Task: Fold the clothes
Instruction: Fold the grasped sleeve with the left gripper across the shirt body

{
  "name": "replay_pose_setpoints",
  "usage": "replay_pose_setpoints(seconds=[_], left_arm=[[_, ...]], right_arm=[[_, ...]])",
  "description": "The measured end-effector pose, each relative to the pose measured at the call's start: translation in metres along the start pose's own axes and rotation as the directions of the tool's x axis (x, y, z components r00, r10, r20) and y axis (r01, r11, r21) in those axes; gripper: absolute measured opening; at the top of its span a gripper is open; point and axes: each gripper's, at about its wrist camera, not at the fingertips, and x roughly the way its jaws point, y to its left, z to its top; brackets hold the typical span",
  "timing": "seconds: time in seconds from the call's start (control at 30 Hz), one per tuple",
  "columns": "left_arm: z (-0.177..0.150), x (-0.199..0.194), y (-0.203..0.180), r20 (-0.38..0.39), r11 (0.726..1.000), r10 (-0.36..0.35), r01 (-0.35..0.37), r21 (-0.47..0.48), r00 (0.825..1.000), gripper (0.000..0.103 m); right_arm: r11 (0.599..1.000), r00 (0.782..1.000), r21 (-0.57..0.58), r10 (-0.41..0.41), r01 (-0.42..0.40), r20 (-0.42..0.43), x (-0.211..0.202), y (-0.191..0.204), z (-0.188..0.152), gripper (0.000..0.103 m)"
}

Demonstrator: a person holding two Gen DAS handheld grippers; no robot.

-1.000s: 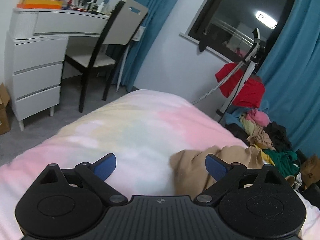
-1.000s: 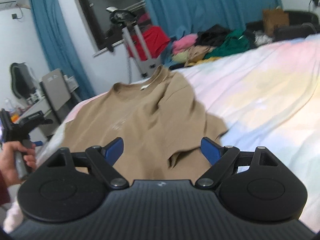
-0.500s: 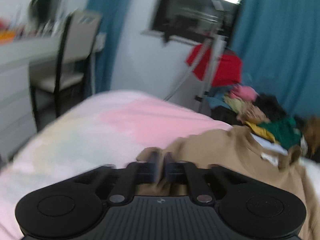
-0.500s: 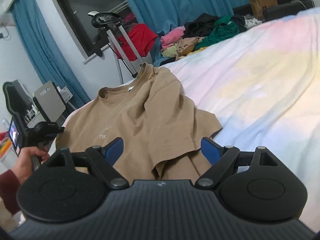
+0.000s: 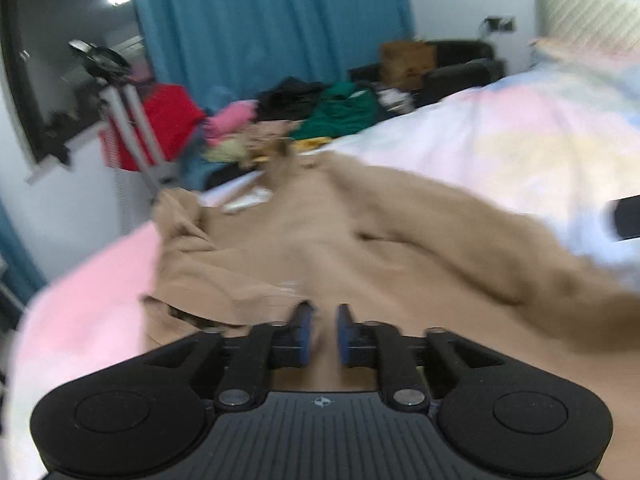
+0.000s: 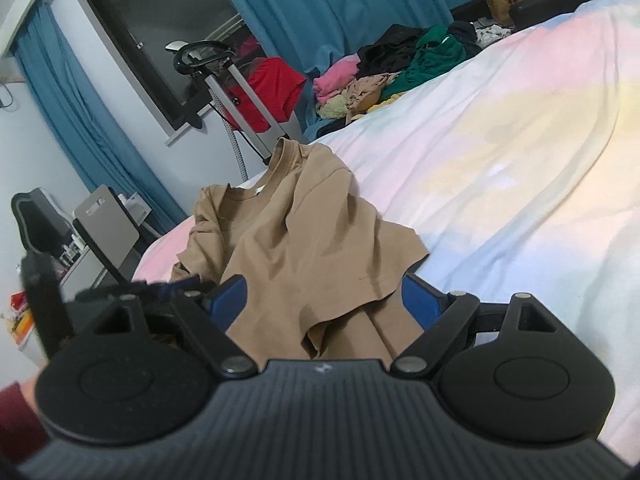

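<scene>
A tan T-shirt (image 6: 304, 232) lies crumpled on the pastel bed (image 6: 500, 160), collar toward the far edge. In the right wrist view my right gripper (image 6: 324, 300) stands wide open just above the shirt's near hem, pads off the cloth. My left gripper (image 6: 180, 286) shows as a dark blur at the shirt's left side. The left wrist view is motion-blurred: the left gripper (image 5: 322, 332) hangs low over the T-shirt (image 5: 320, 240). Its jaws are opening with a narrow gap, tan cloth showing through it, and the pads do not press on it.
A pile of loose clothes (image 6: 400, 68) lies beyond the bed's far side under blue curtains. A garment steamer stand (image 6: 224, 92) with a red garment (image 6: 272, 92) stands by the window. A chair (image 6: 104, 224) is at left. A dark red sleeve (image 6: 16, 412) shows bottom left.
The left gripper swung right from the bare bedding onto the shirt, shut, then parted a little. The shirt's left side is now bunched inward. The right gripper barely moved.
</scene>
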Motion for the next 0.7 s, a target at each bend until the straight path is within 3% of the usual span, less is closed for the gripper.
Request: replay_pose_setpoints(seconds=[0.1,0.2,0.33,0.4,0.5,0.6,0.7], left_arm=[[-0.007,-0.004,0.013,0.017,0.997,-0.013,0.014,-0.075,1.0,0.039],[-0.011,-0.005,0.04,0.026,0.977,0.057,-0.05,-0.209,0.998,0.052],[-0.019,-0.004,0.091,0.02,0.907,0.166,-0.145,-0.396,0.986,0.052],[-0.019,0.005,0.11,0.0,0.875,0.215,-0.193,-0.444,0.977,0.052],[-0.019,0.019,0.126,-0.031,0.867,0.229,-0.219,-0.448,0.973,0.046],[-0.014,0.031,0.125,-0.04,0.892,0.237,-0.234,-0.387,0.971,0.032],[-0.01,0.038,0.119,-0.052,0.911,0.234,-0.237,-0.338,0.971,0.007]], right_arm=[[1.0,1.0,0.016,0.003,-0.003,-0.004,0.002,-0.001,0.0,0.086],[1.0,1.0,0.026,0.007,-0.006,-0.012,0.004,-0.002,-0.001,0.086],[1.0,1.0,0.026,0.007,-0.006,-0.024,0.009,-0.002,-0.002,0.086],[1.0,0.999,0.029,0.006,-0.005,-0.032,0.012,-0.002,-0.003,0.086],[1.0,0.999,0.031,0.002,-0.001,-0.041,0.016,-0.003,-0.003,0.086],[1.0,0.999,0.03,0.0,0.002,-0.047,0.018,-0.004,-0.004,0.086],[1.0,0.999,0.026,0.0,0.002,-0.052,0.02,-0.006,-0.006,0.086]])
